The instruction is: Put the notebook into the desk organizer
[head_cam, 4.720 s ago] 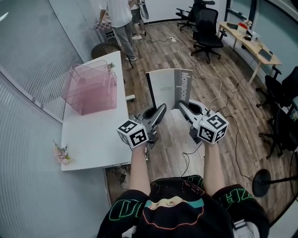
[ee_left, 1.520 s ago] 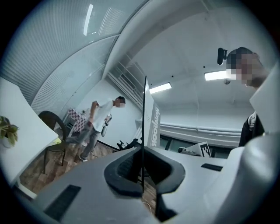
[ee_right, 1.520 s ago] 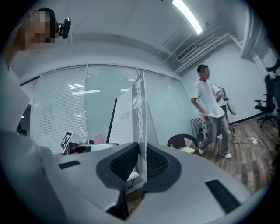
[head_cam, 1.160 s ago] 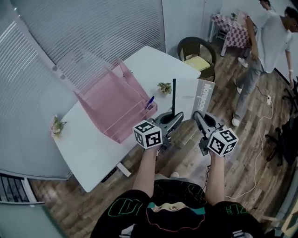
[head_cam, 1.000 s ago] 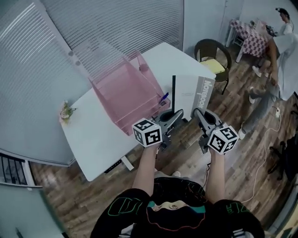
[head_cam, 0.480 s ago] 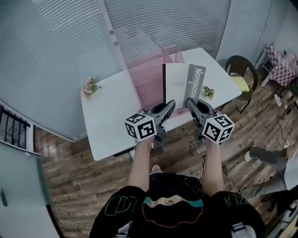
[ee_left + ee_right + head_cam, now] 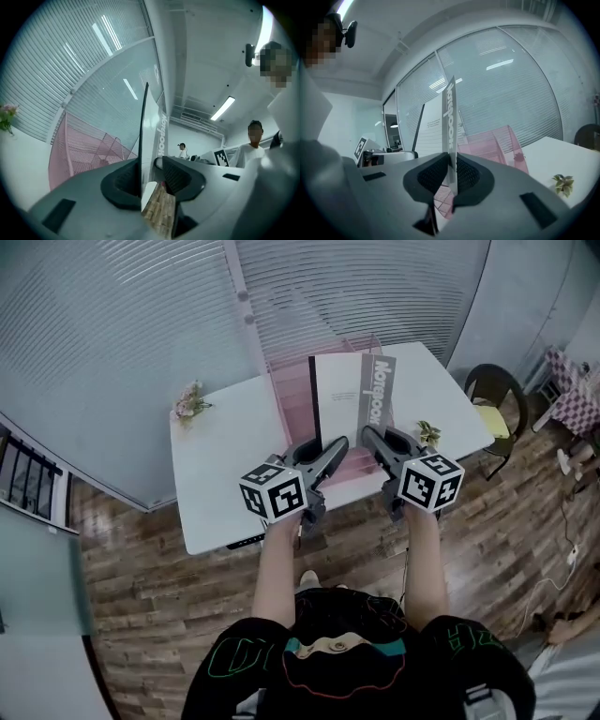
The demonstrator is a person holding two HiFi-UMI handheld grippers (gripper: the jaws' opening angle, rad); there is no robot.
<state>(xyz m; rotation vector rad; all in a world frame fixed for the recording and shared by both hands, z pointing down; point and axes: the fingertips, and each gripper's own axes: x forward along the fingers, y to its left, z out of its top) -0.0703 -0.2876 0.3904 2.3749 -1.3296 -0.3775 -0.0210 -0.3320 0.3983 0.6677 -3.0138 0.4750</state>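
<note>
The notebook (image 7: 352,404) is white with a grey spine and stands upright and half open, held over the pink mesh desk organizer (image 7: 291,399) on the white table (image 7: 220,484). My left gripper (image 7: 330,448) is at the notebook's lower left edge. Its jaws are opening: in the left gripper view the cover (image 7: 149,140) lies against one pad, with a gap to the other. My right gripper (image 7: 373,439) is shut on the grey spine (image 7: 450,126). The organizer (image 7: 492,143) sits behind and below the notebook.
A pink flower sprig (image 7: 190,401) lies at the table's left end and a small green plant (image 7: 429,433) at its right. A chair (image 7: 495,390) stands beyond the right end. Glass walls with blinds run behind the table. Wooden floor lies beneath me.
I have turned to face the table, and the notebook now stands over the pink organizer. The left gripper's jaws have parted from the cover. The right gripper keeps its hold.
</note>
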